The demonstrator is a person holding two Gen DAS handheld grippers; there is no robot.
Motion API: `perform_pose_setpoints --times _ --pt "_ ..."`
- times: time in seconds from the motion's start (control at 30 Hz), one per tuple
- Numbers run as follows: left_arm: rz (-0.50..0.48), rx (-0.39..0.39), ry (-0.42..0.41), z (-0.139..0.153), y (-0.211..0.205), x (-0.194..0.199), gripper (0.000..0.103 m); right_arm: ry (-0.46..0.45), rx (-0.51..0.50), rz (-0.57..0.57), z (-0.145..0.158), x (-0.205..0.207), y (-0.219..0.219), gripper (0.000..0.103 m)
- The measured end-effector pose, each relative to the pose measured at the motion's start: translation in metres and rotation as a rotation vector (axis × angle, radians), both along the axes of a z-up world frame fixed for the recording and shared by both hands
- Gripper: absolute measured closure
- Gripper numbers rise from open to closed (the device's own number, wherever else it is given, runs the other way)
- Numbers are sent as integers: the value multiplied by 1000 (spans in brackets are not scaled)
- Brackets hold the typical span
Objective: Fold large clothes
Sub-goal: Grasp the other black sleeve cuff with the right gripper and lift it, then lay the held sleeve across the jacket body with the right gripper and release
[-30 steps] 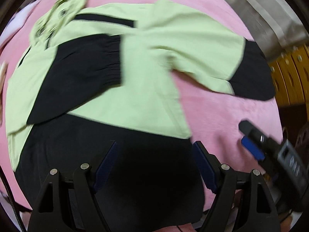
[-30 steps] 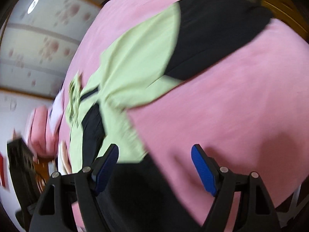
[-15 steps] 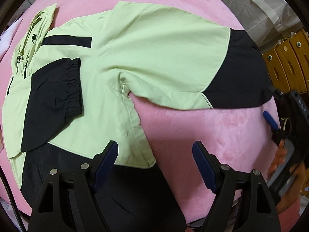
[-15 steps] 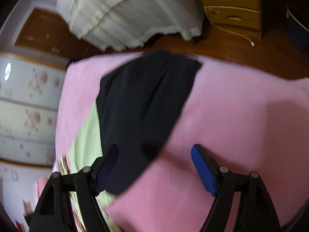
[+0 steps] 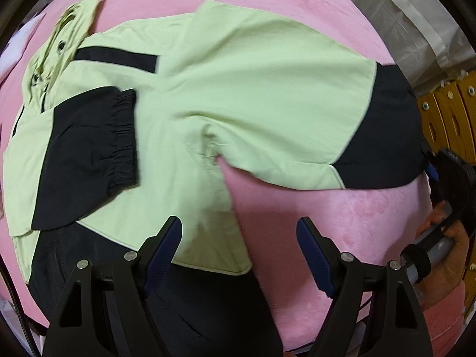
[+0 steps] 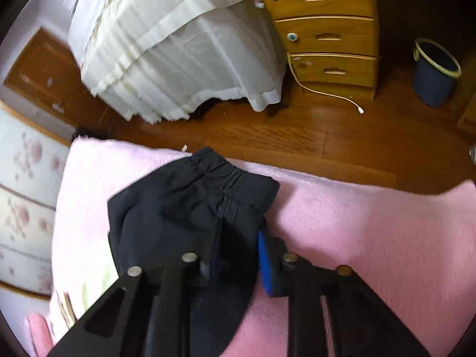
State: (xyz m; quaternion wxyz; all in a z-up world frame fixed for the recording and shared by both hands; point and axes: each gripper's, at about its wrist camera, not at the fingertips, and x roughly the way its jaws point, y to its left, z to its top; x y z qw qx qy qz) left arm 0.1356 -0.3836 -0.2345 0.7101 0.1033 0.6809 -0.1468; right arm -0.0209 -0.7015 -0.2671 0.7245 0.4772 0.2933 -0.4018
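Here the right tool (image 6: 235, 264) has just been closing, and its 2 fingers now pinch the black cuff (image 6: 208, 205) of the jacket's outstretched sleeve; dark cloth fills the narrow gap between the pads, so it holds the sleeve end. The elastic rim of that cuff points away from the tool toward the bed's edge, with wooden floor (image 6: 267, 131) and a chest of drawers (image 6: 327, 29) beyond.

The left tool (image 5: 238, 255) hangs wide open and empty, pointing straight down over the jacket's lower side, where the green panel meets the black hem; its pads touch nothing that I can see.

The jacket (image 5: 184, 113) lies flat on the pink bed (image 5: 342, 214), hood (image 5: 59, 38) at the far left of the left view. 1 sleeve is already folded across the body, its black cuff (image 5: 98, 148) resting on the green chest. The other sleeve (image 5: 282, 113) runs long and straight out to the right, from the armpit to the cuff in the right tool's grip at the right border.

So the sleeve's long axis leads from the right tool back toward the jacket's body, and I judge the coming move carries that cuff along this line, inward over the chest to lie near the first. The right hand (image 5: 446, 253) is the nearer; the left tool sits closer to the hem and side seam.
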Motion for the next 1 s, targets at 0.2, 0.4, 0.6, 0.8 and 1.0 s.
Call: perform_pose_setpoints --times 0.2,0.4,0.6,0.8,1.0 --pt "112 -13 -34 14 55 -1 25 37 -97 -75 29 -3 22 95" --pt "213 -11 -77 22 122 0 25 5 -243 -71 86 3 58 95" --pt "288 18 -104 22 204 1 25 -64 -457 124 157 39 136 96" --pt "354 -22 -119 30 274 3 25 -149 -617 339 196 77 247 96" --pt "382 -34 -144 35 334 9 25 -156 -723 623 179 112 379 96"
